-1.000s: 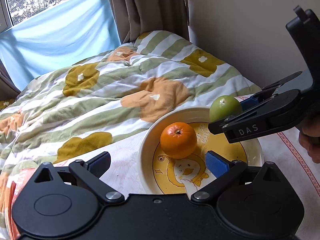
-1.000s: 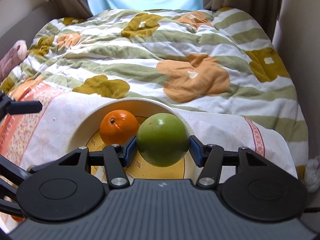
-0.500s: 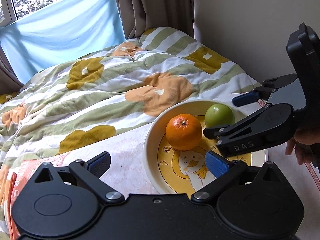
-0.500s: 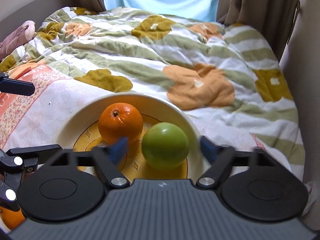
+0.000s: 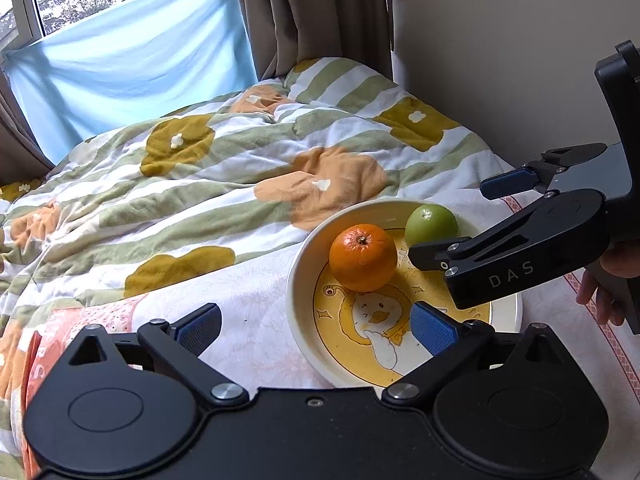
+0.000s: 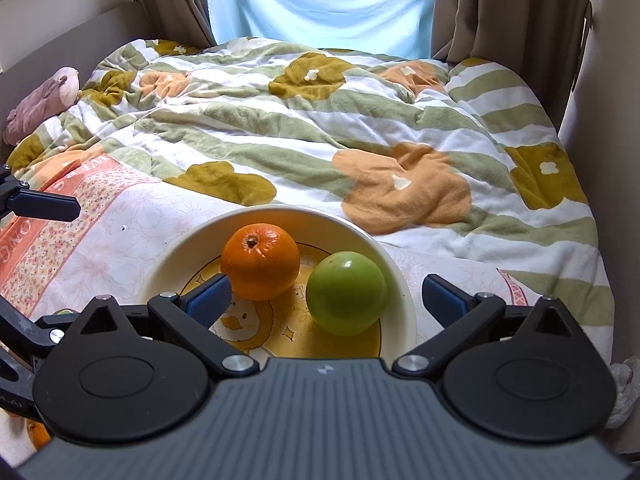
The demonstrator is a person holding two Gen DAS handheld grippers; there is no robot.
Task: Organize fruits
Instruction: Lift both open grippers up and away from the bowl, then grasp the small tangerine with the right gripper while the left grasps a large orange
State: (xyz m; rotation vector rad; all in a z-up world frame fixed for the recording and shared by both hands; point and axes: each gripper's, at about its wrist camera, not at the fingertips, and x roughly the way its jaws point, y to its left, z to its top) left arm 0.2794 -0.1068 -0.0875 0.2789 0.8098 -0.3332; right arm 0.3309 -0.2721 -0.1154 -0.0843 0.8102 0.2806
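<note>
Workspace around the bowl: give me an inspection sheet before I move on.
Surface: bed with floral quilt; pink-patterned cloth under the bowl.
Job's things: orange and green fruit side by side in the duck-print bowl.
Clutter: plush toy at the bed's far left; an orange object, mostly hidden, at the lower left.
Grippers: right tongs open, nothing gripped; left tongs open, empty.
Cables: nothing seen.
Surroundings: brown curtains, blue window cloth, plain wall.
</note>
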